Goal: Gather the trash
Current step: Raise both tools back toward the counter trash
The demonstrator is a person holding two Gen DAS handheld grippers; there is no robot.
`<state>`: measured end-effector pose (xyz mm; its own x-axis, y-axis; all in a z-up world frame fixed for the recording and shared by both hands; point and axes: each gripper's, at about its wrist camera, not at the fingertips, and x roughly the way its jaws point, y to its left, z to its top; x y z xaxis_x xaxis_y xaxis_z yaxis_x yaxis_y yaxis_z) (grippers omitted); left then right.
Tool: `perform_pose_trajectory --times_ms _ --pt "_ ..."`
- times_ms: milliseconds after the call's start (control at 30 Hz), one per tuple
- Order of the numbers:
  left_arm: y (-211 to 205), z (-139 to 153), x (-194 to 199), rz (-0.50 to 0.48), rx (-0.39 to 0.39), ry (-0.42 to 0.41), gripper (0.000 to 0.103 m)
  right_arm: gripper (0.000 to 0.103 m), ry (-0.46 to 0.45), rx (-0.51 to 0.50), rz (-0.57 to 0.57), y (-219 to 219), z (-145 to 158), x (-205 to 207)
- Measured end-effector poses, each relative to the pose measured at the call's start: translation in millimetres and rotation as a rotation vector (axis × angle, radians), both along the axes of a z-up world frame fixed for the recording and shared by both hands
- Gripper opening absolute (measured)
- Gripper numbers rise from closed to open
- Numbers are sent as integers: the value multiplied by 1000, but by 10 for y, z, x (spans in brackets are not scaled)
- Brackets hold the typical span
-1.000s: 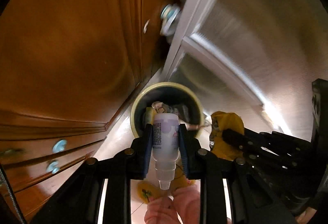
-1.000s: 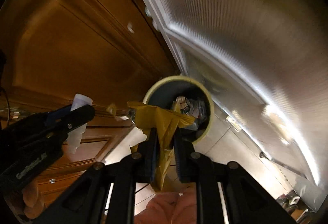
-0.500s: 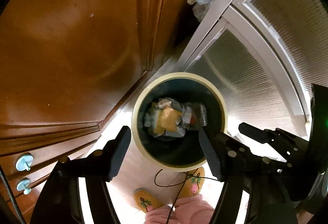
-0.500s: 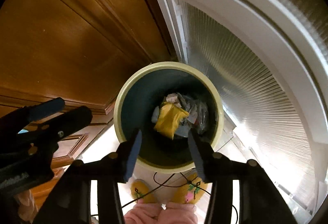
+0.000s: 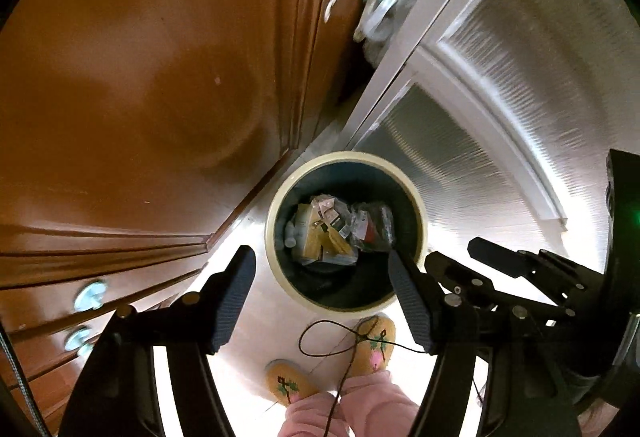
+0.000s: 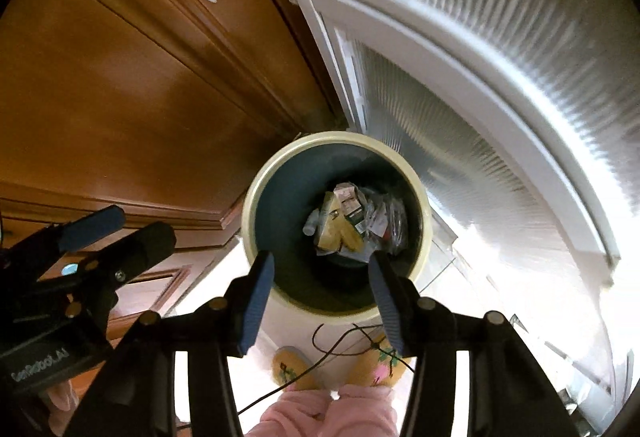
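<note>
Both tools now wide open and empty above the bin point(image 5: 280, 193): left tool point(image 5: 322, 295), right tool point(image 6: 322, 295), with bottle point(image 5: 290, 233) and yellow wrapper point(image 6: 340, 233) dropped among the trash inside, so this load looks delivered.

Left side: brown wood cabinet point(image 5: 132, 85) with panelled doors, plus drawers with pale round knobs point(image 5: 90, 299) at near left. Right side: white-framed door point(image 6: 460, 77) with ribbed frosted panels, bright light coming through. Floor point(image 5: 256, 301) pale and glossy, strong glare at near right.
</note>
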<state>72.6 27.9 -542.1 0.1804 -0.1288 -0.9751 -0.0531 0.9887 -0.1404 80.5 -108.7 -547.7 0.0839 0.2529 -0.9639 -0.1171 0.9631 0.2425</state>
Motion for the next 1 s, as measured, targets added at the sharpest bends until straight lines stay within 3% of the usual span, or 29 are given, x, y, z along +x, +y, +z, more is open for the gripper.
perform_pose_trajectory --times_ms 467,700,1000 --pt "-56 1601 -317 -58 13 -77 67 50 -45 10 -53 -98 1461 -384" --pt "-149 2455 -618 -136 2 -129 67 50 -108 16 -71 -138 2352 -610" --pt "-221 3454 -936 -240 17 -255 67 50 -224 37 -68 -152 3423 -1012"
